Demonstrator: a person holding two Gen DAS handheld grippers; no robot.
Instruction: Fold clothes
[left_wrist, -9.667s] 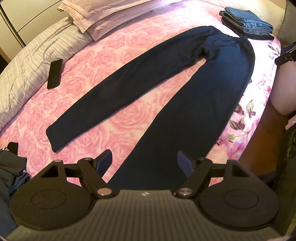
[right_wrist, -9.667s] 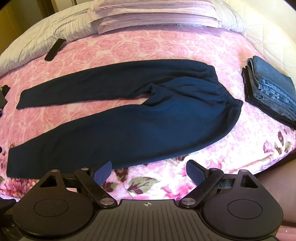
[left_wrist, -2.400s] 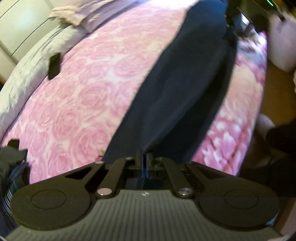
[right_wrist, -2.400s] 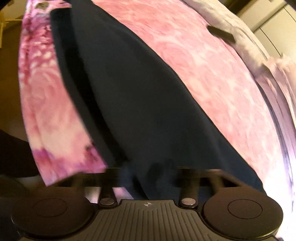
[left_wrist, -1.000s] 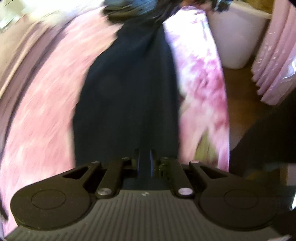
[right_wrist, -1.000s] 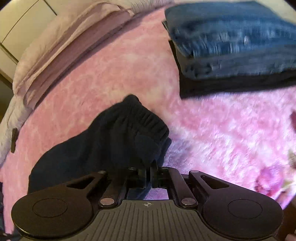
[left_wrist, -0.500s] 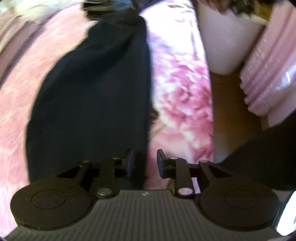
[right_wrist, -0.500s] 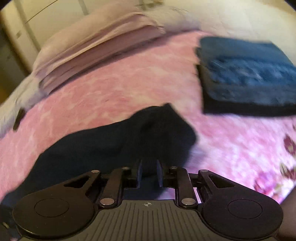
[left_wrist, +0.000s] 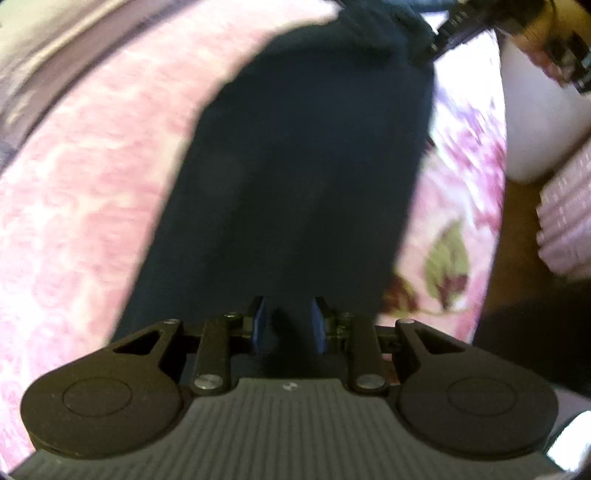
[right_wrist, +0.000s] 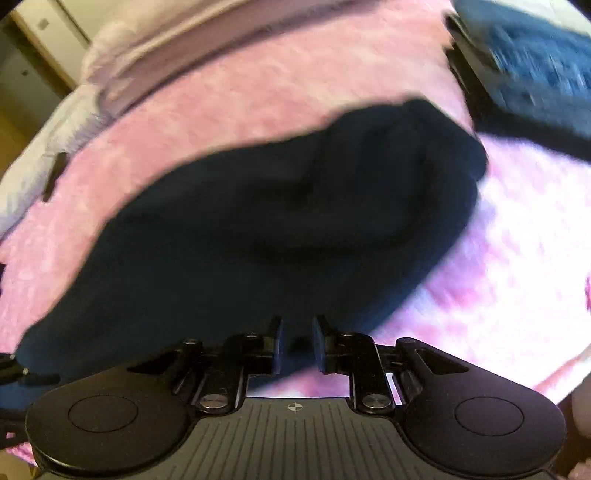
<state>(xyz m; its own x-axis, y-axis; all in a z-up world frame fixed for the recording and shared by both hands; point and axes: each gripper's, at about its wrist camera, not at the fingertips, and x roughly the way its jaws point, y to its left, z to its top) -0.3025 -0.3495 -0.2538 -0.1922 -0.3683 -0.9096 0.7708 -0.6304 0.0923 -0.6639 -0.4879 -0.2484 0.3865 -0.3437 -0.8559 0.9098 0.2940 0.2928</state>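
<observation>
Dark navy sweatpants (left_wrist: 295, 177) lie on the pink rose bedspread (left_wrist: 85, 206), folded lengthwise with one leg over the other. My left gripper (left_wrist: 286, 325) is partly open at the leg end, its blue pads (left_wrist: 258, 325) apart with cloth lying between them, not pinched. In the right wrist view the waistband end of the sweatpants (right_wrist: 314, 221) bunches toward the right. My right gripper (right_wrist: 297, 341) is partly open just over the near edge of the cloth. Both views are motion-blurred.
A stack of folded jeans (right_wrist: 535, 74) sits at the far right of the bed. Pillows (right_wrist: 184, 55) and a grey quilt (right_wrist: 37, 155) lie at the head. A white bin (left_wrist: 535, 122) and brown floor (left_wrist: 517, 229) are beyond the bed's right edge.
Both grippers were shut on the sweatpants a second ago and have since opened, letting the cloth go. The pants now lie folded lengthwise instead of spread with legs apart.
</observation>
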